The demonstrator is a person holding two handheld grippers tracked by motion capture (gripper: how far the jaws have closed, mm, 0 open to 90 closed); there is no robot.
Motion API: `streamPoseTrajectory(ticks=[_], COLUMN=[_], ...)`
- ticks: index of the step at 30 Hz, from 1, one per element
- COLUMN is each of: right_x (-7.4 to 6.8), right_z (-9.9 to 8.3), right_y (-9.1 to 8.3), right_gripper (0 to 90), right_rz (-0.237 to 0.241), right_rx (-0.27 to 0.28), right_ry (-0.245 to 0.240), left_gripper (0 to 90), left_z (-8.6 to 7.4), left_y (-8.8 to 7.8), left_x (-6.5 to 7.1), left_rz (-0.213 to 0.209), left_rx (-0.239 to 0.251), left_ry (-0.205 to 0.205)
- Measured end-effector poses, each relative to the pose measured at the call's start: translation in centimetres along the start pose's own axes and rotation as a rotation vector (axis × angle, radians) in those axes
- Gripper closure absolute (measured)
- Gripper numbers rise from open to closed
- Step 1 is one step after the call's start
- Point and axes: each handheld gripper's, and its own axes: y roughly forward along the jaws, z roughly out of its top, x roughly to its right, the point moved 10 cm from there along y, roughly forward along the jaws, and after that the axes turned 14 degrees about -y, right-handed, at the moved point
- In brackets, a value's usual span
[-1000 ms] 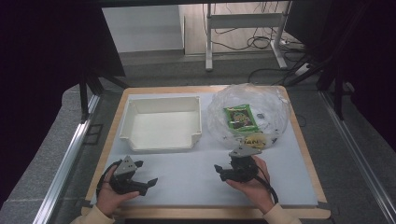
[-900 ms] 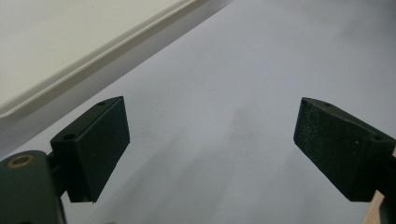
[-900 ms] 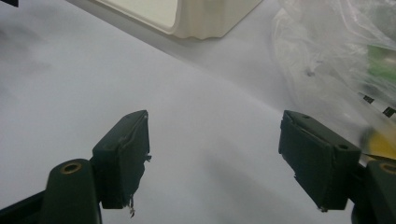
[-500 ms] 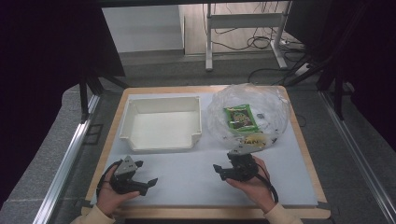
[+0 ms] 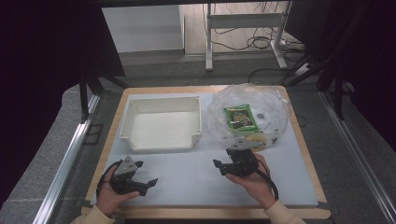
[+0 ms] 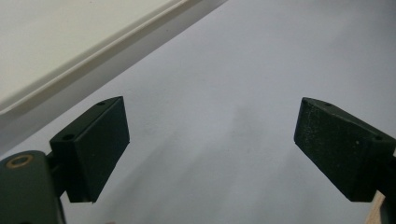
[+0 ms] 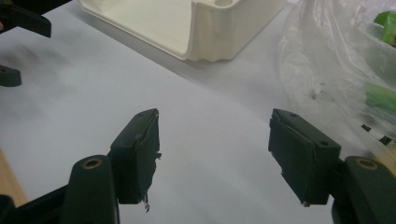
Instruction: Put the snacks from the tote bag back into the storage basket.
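Both hand-held grippers spread, empty, near desk (image 5: 187, 182) edge | left hand-held gripper (image 5: 145, 184), right hand-held gripper (image 5: 218, 164) | clear bag (image 5: 247, 114) far right, beside white tray (image 5: 163, 126) | likely bag next: pinch loose film.

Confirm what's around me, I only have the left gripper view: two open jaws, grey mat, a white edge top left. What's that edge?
Observer: It's the rim of a white tray, empty inside, on the mat's far left.
Operator: Anything else on the table?
Observer: A clear plastic bag right of the tray, holding a green packet.
Operator: Where's the right gripper?
Observer: The right gripper sits just in front of the bag, jaws open, nothing between them.
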Motion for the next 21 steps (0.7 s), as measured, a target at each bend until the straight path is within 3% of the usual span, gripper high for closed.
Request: streamPoseTrajectory(ticks=[11, 21], right_x=[1.4, 2.5], right_z=[2.6, 2.9], right_y=[-1.1, -1.3], right_gripper=[34.8, 34.8], right_rz=[-0.027, -0.045], right_rx=[0.037, 0.036], right_ry=[-0.024, -0.015], left_gripper=[10.4, 10.4], left_z=[0.0, 0.0], left_y=[0.0, 0.1], left_x=[0.1, 0.0], left_rz=[0.004, 0.006], left_rx=[-0.002, -0.001], left_ry=[-0.002, 0.004])
